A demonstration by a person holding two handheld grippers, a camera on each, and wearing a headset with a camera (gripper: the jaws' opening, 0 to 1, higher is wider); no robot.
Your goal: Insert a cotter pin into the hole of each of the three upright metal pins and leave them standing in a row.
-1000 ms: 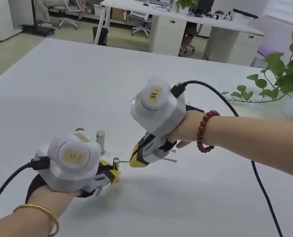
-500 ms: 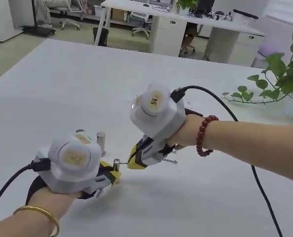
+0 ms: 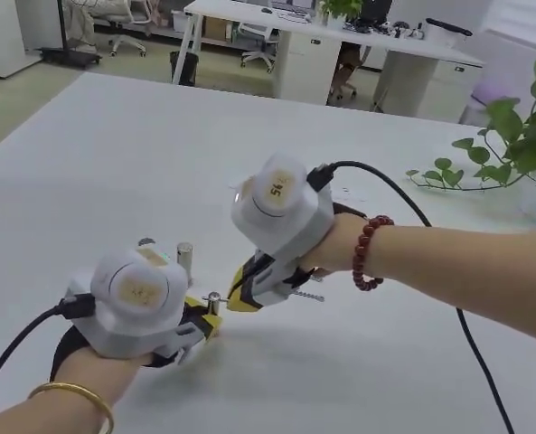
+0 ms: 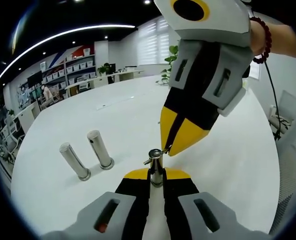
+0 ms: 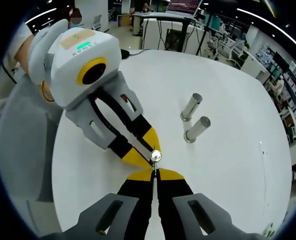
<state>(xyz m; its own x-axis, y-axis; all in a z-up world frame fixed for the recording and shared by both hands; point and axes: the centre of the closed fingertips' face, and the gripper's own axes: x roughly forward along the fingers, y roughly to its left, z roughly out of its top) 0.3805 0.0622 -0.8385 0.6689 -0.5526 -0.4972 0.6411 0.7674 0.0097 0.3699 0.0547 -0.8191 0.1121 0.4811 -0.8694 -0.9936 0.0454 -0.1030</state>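
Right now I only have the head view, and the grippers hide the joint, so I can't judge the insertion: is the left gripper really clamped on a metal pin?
Observer: Yes. The left gripper view shows the left gripper shut on an upright metal pin.
Operator: And the cotter pin?
Observer: The right gripper is shut on the cotter pin, which meets the metal pin's top. A short tip seems to poke out the far side.
Operator: The others?
Observer: The two other metal pins stand upright side by side, apart from each other, with no cotter pin that I can see.
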